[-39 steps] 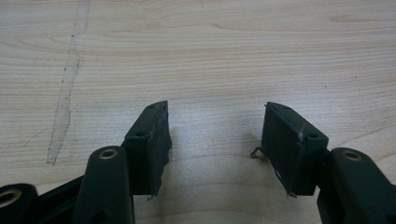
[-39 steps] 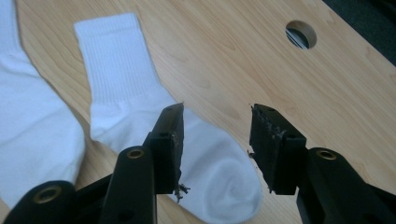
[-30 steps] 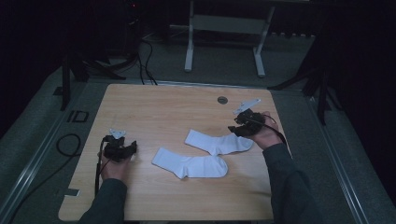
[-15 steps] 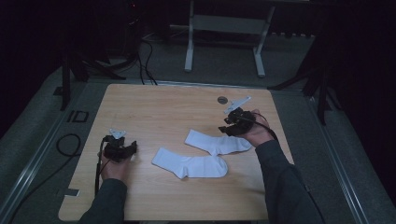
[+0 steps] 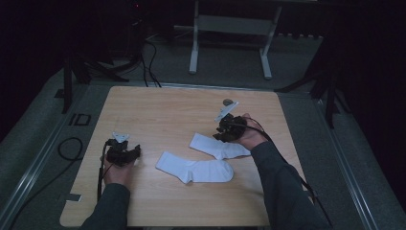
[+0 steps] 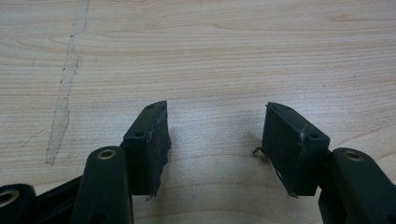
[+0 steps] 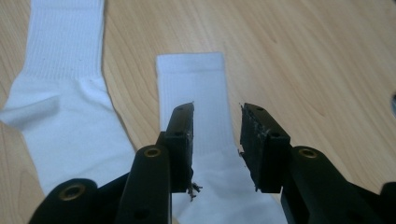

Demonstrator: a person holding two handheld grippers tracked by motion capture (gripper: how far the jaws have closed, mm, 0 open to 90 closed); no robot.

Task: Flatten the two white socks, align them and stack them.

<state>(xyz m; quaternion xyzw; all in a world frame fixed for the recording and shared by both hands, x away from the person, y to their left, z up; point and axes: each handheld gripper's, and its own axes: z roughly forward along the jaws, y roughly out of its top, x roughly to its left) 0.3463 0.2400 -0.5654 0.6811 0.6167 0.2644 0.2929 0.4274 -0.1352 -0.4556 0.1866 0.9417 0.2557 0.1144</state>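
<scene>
In the high view, you are working at a table (image 5: pixel 158 110) with 2 white socks lying flat near its middle: the far sock (image 5: pixel 218 146) and the near sock (image 5: pixel 194 168), apparently touching or overlapping at one end, though I cannot tell which. Neither is lifted yet, so as I judge it the handling is only beginning, and picking up is all still ahead. Your right gripper (image 5: pixel 225 132) is hovering over the far sock, while your left gripper (image 5: pixel 125 154) is sitting well apart from both.

In the left gripper view, your jaws are standing open with only bare wood between them.

In the right gripper view, you are getting what the high view cannot give: the jaws have just been closing, yet are still open, straddling the far sock (image 7: pixel 194 93) below its ribbed cuff, pads not pressing it. The near sock (image 7: pixel 60 93) is lying beside it.
</scene>
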